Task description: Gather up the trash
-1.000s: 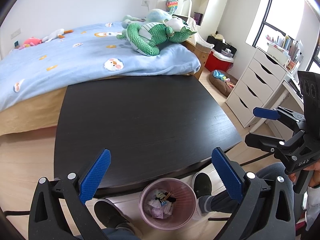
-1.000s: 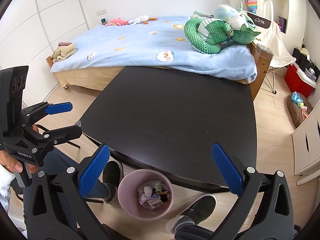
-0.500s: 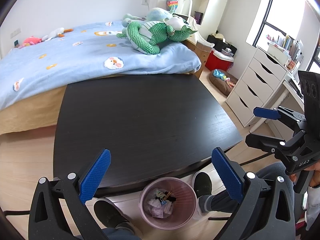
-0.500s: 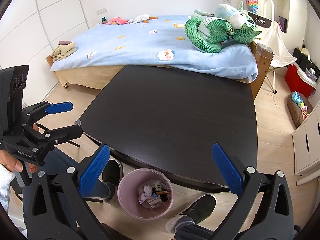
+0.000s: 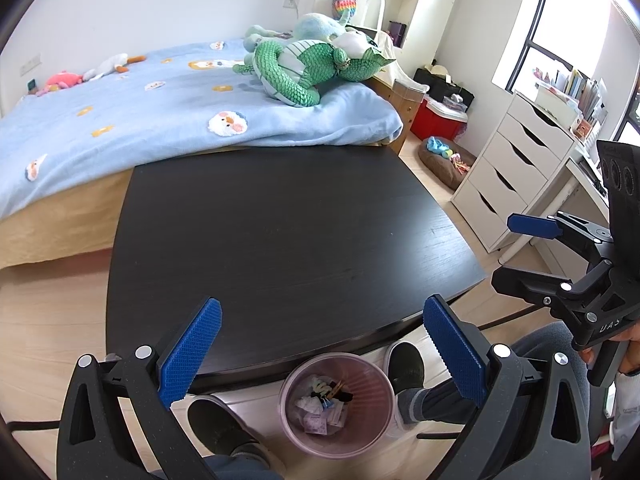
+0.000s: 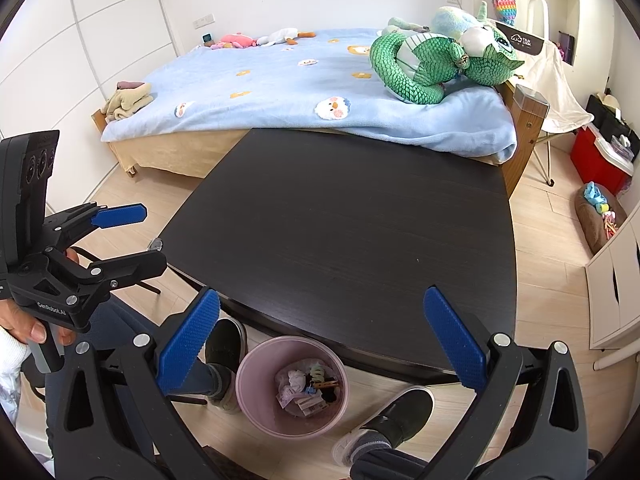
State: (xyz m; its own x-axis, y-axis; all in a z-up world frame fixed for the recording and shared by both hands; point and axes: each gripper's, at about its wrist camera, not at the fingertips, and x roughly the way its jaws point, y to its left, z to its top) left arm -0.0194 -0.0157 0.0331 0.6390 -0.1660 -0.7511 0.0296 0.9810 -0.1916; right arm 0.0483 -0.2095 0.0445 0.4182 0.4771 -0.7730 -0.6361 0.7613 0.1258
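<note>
A pink waste bin (image 5: pixel 337 404) stands on the floor under the near edge of the black table (image 5: pixel 288 232); it holds crumpled paper, clips and other scraps. It also shows in the right wrist view (image 6: pixel 291 386). My left gripper (image 5: pixel 320 350) is open and empty, above the table's near edge and the bin. My right gripper (image 6: pixel 320 340) is open and empty in the same place. Each gripper shows in the other's view, the right gripper (image 5: pixel 532 256) at the right and the left gripper (image 6: pixel 128 240) at the left.
A bed with a blue blanket (image 5: pixel 160 112) and a green plush dragon (image 5: pixel 308 68) lies behind the table. White drawers (image 5: pixel 516 184) stand to the right. The person's shoes (image 6: pixel 394 412) flank the bin.
Both views have tilted down slightly, so the bed and table sit a little higher in frame. Both grippers stay open and empty.
</note>
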